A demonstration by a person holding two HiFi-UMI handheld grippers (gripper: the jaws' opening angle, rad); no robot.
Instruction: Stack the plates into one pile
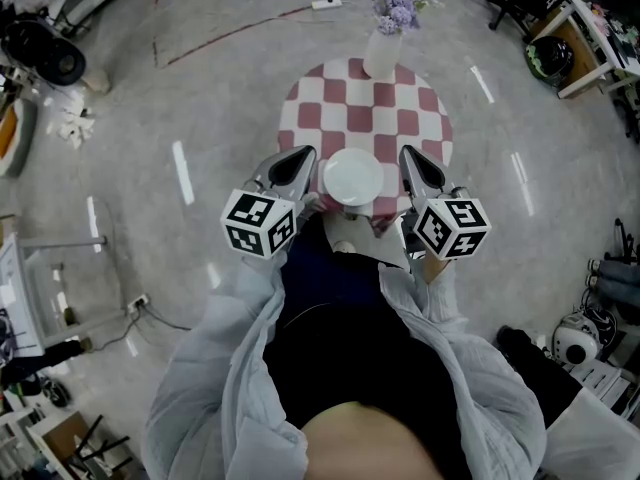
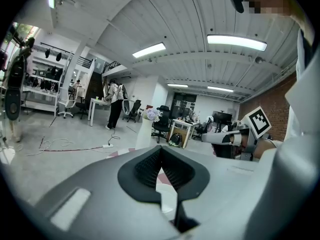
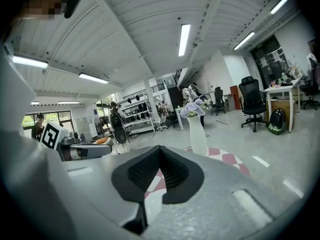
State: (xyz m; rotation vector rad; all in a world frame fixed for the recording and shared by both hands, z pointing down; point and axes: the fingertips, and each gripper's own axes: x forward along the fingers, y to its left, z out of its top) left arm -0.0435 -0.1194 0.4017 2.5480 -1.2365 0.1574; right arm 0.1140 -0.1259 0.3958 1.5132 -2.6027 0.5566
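A white plate (image 1: 352, 178) lies at the near edge of the round red-and-white checkered table (image 1: 330, 93); I cannot tell whether more plates lie under it. My left gripper (image 1: 303, 154) is just left of the plate and my right gripper (image 1: 408, 154) just right of it, neither touching it. Both are shut with nothing between the jaws. In the left gripper view the left gripper (image 2: 160, 148) has its tips together, with the plate (image 2: 167, 191) below. The right gripper view shows the same for the right gripper (image 3: 160, 148) and the plate (image 3: 152, 204).
A white vase with lilac flowers (image 1: 383, 53) stands at the table's far edge. A power strip and cable (image 1: 327, 4) lie on the floor beyond. Desks and office chairs (image 3: 251, 101) ring the room, and a person (image 2: 116, 104) stands far off.
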